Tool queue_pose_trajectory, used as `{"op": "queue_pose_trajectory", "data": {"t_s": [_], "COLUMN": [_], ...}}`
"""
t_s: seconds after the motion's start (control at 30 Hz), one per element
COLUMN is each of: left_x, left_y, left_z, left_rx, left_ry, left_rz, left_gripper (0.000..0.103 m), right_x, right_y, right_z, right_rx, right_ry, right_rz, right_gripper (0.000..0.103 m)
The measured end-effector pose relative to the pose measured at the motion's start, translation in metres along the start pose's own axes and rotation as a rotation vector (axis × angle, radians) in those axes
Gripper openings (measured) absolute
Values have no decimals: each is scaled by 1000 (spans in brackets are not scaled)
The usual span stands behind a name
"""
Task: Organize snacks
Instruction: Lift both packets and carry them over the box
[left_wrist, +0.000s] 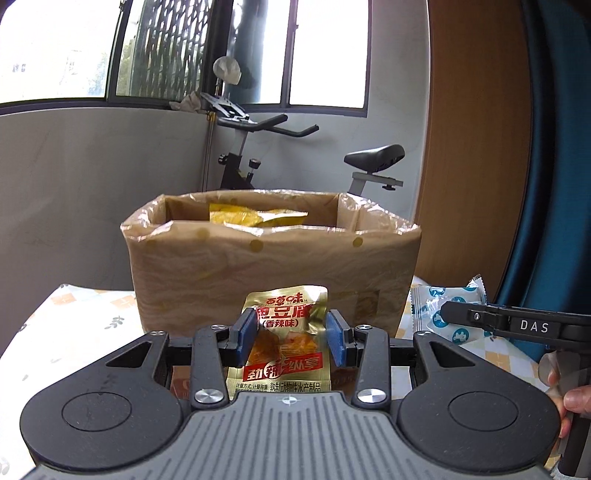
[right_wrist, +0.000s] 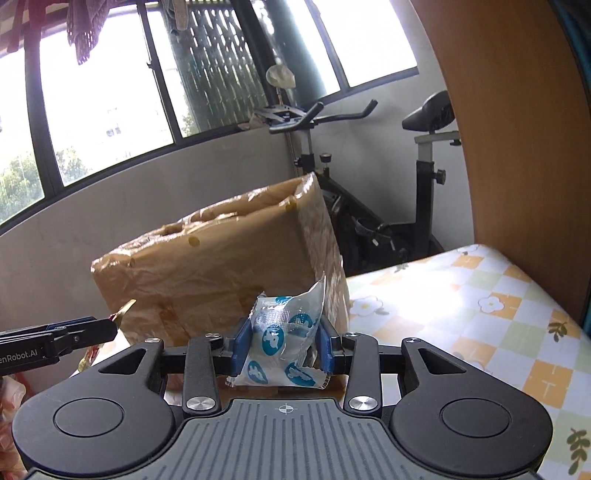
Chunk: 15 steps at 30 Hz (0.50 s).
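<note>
The left gripper clamps a slippery gold tofu packet and the right gripper a soft white pouch, both light, pinched mid-body, box at twelve o'clock

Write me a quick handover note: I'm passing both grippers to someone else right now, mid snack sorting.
Left gripper: shut on the gold tofu snack packet, held upright.
Right gripper: shut on the white packet with blue prints.
Both packets are lifted in front of the brown box with a plastic liner on the flowered tablecloth.
Done: yellow packets already lie inside the box.
Left: probably drop both held packets in.
</note>
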<state>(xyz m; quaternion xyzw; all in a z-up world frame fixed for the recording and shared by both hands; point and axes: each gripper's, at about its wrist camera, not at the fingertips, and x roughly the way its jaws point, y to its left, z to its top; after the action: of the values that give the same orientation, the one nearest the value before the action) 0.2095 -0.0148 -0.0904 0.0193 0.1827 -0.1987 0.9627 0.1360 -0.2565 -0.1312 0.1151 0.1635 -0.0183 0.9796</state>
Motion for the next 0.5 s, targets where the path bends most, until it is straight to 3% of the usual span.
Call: {"op": "queue_pose_trajectory", "data": {"t_s": [0.27, 0.5], "left_x": [20, 72], "left_y": [-6, -9], "left_z": [56, 94], "left_rx": [30, 85], "left_ry": [-121, -119], "left_rz": [-7, 51], "left_gripper": [43, 43], "right_x": [11, 71], "right_y": [13, 37], "right_z": [73, 119], "right_rx": [-109, -197], "right_ry": [-97, -125], "right_rz": [55, 64], "right_gripper": [34, 33]}}
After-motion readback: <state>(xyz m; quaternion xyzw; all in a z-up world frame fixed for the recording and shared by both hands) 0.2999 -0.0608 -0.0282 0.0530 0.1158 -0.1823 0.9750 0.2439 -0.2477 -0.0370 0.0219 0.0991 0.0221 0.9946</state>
